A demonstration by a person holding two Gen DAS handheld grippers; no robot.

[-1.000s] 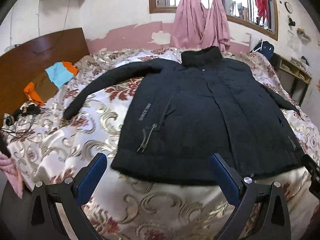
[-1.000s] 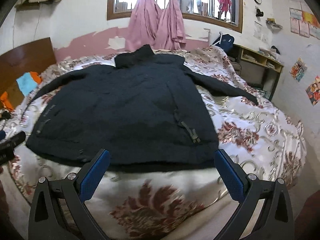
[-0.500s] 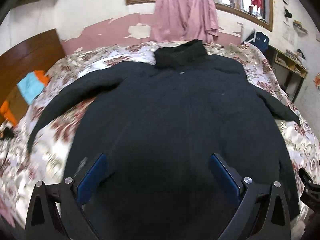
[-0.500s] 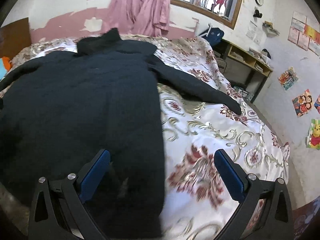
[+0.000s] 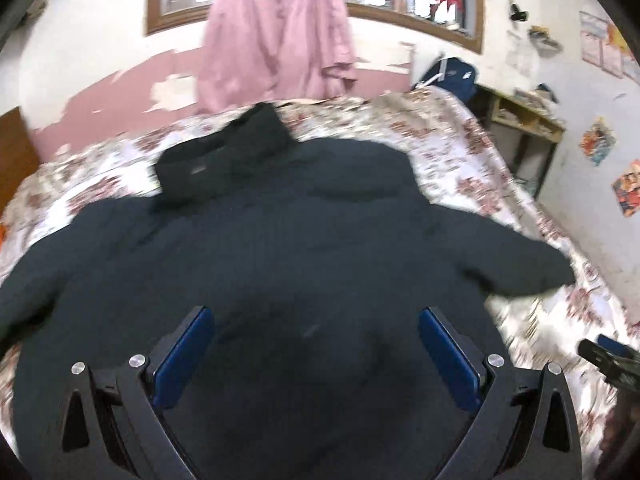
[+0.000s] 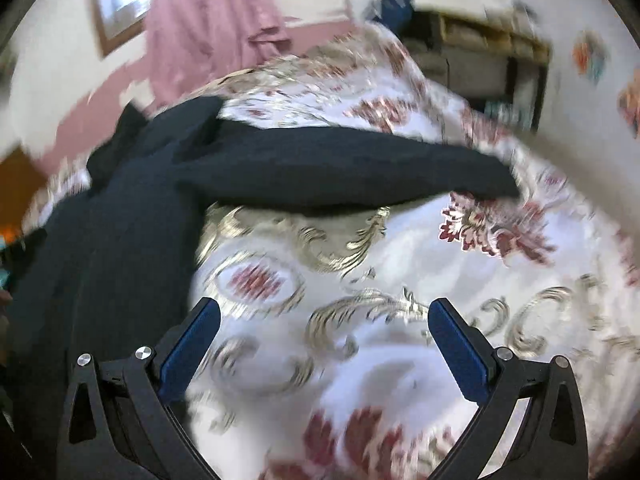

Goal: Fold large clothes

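Where bedspread (image 6: 400, 280) shows: one coat (image 5: 280, 260), two spread claws (image 5: 316, 336).

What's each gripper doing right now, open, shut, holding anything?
Left gripper: open, holding nothing, over the black jacket.
Right gripper: open, holding nothing, over the bedspread beside the jacket's sleeve.

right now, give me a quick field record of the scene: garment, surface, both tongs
garment: dark jacket, spread flat, collar toward the window
sleeve: right sleeve stretched out sideways across the bedspread
surface: floral bedspread
left tongs: open, over the jacket body, holding nothing
right tongs: open, over bare bedspread beside the jacket, short of the sleeve
background: pink curtain at the window
folding: no fold visible
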